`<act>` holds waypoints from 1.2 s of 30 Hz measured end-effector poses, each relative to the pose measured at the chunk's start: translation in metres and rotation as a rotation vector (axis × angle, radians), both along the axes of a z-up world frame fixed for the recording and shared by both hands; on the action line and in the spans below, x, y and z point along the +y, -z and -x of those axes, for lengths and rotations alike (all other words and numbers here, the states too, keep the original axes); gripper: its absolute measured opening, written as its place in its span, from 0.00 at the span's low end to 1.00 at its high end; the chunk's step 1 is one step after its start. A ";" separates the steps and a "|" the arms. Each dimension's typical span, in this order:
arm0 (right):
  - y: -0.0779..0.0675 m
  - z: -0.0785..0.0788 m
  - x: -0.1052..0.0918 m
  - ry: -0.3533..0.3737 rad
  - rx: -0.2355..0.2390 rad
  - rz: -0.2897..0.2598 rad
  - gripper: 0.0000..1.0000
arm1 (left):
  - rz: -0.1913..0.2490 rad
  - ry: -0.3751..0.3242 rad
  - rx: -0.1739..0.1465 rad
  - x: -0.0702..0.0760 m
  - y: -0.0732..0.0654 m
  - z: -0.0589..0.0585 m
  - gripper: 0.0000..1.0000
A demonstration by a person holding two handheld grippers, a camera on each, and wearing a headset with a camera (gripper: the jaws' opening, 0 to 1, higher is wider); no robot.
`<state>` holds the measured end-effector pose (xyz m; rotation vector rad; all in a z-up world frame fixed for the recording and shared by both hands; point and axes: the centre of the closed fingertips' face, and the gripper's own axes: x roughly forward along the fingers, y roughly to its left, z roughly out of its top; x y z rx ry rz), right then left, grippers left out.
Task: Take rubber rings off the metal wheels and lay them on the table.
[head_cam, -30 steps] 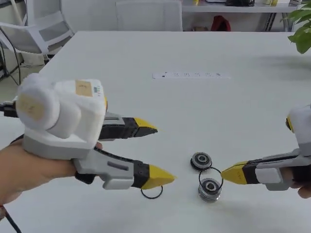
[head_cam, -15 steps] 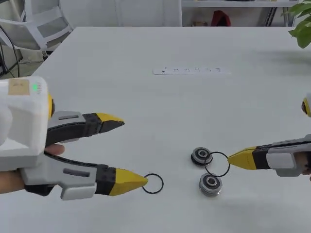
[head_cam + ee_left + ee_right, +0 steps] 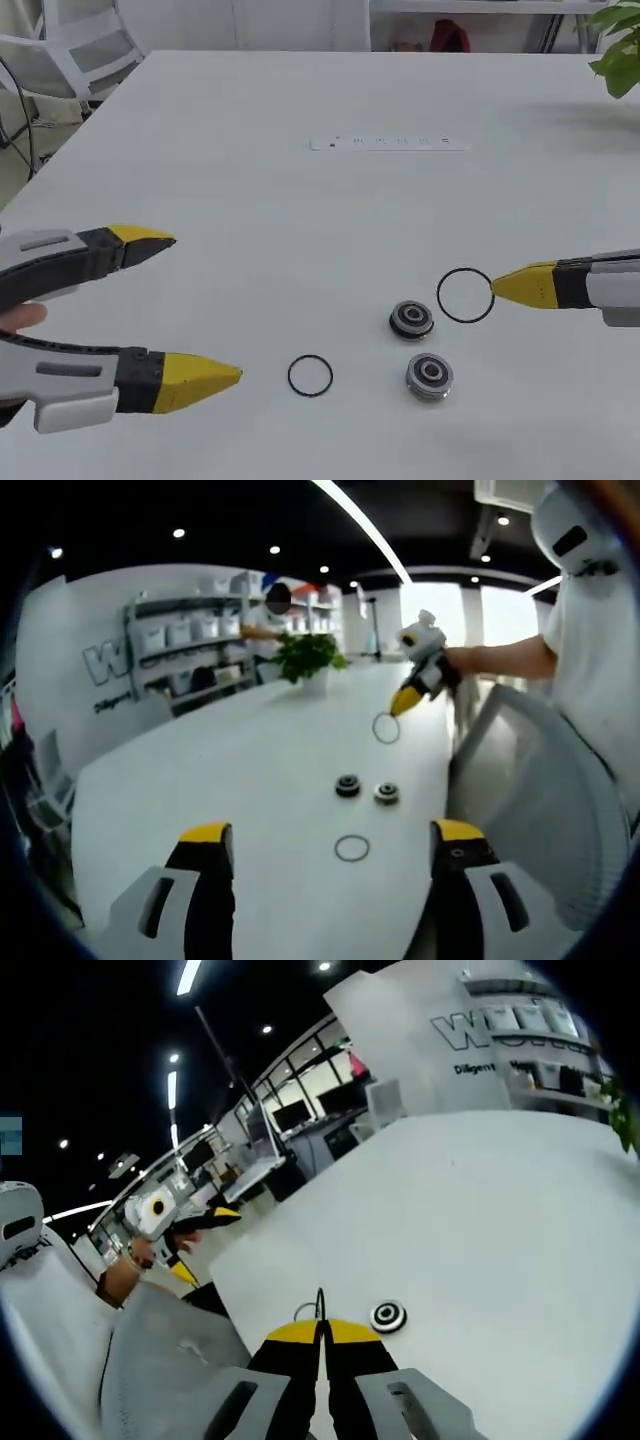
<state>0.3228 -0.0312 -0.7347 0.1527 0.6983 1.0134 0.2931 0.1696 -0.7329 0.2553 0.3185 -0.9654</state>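
Status: right gripper has its yellow-tipped jaws pinched shut on a thin black rubber ring, gripped by its rim and held in the air over the white table, just beside the 2 small metal wheels. A tip pinch looks sufficient (ring seems light and floppy). A second black ring lies flat on the table, left of the wheels. Near it, left gripper hovers with jaws spread wide, gripping nothing, probably parked clear of the work. Both wheels look bare, so the likely remaining step is laying the held ring down.
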 end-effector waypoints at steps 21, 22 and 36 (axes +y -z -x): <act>-0.036 -0.013 0.022 -0.062 -0.080 0.014 0.00 | 0.026 -0.063 0.065 0.009 0.022 0.022 0.94; -0.036 -0.013 0.023 -0.068 -0.082 0.016 0.00 | 0.028 -0.066 0.065 0.009 0.022 0.023 0.95; -0.024 -0.013 0.050 -0.127 -0.058 0.026 0.00 | 0.087 -0.106 0.070 0.015 0.019 0.026 1.00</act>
